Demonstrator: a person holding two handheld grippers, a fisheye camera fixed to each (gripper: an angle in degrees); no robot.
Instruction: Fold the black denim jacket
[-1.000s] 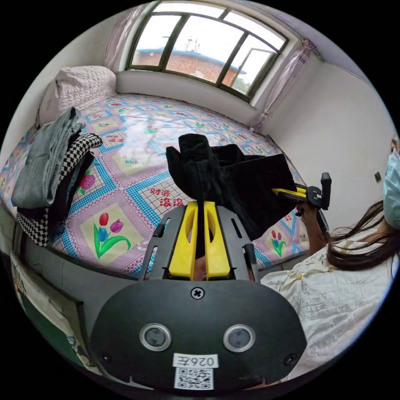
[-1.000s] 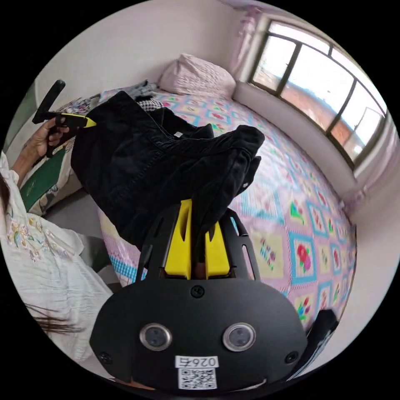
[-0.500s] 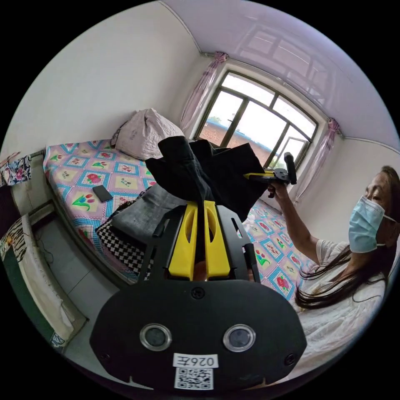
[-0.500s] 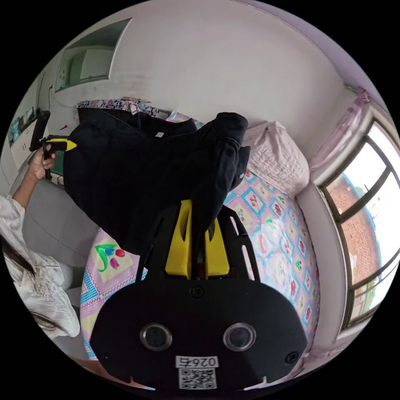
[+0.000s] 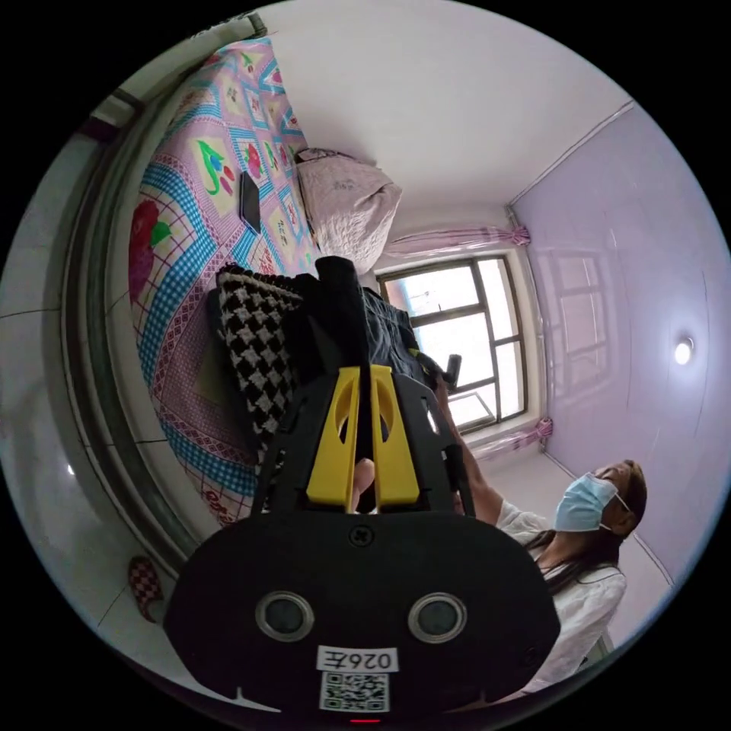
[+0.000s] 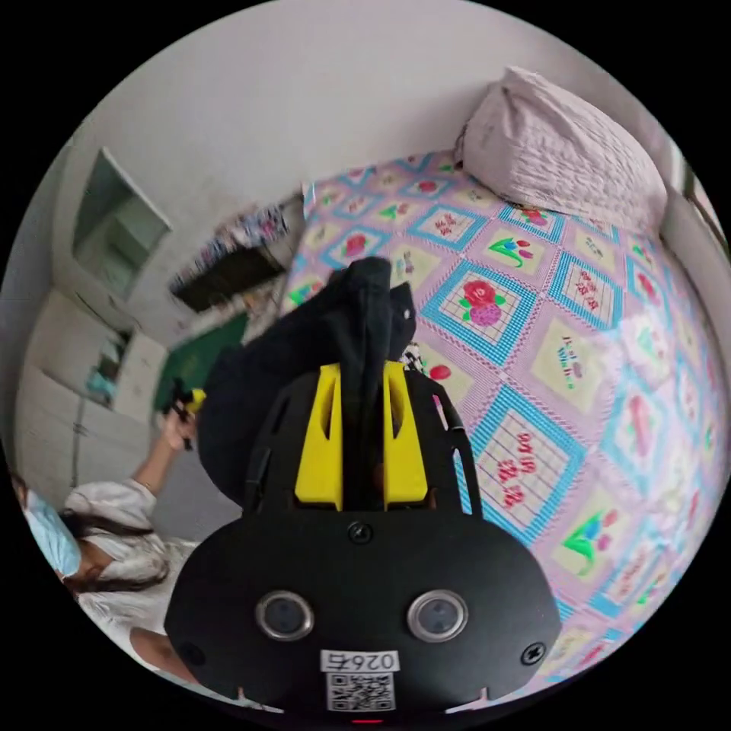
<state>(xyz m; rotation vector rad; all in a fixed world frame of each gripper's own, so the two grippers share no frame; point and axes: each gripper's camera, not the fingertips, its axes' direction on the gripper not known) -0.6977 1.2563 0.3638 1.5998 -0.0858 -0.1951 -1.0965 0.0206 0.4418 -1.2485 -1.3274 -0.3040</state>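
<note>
Left gripper [image 5: 364,381]: your yellow jaws are nearly closed, with a fold of the jacket [image 5: 339,304] pinched between them. The jacket rises toward 12 o'clock, in the air in front of the bed [image 5: 179,228].

Right gripper [image 6: 362,381]: jaws narrow, clamped on another bunched fold of the jacket [image 6: 358,320]; the cloth hangs off toward 9 o'clock. Most of the jacket's spread is hidden behind the gripper bodies, so you cannot make out its fold state.

No containers seen. On the bed: a checked garment [image 5: 255,350] at 9 o'clock of the left jaws, partly covered by the jacket; a phone [image 5: 250,202] at 11; a pillow [image 5: 346,202] at 12.

In the right gripper view, your other hand [image 6: 179,426] at 9 o'clock is small and blurred.
</note>
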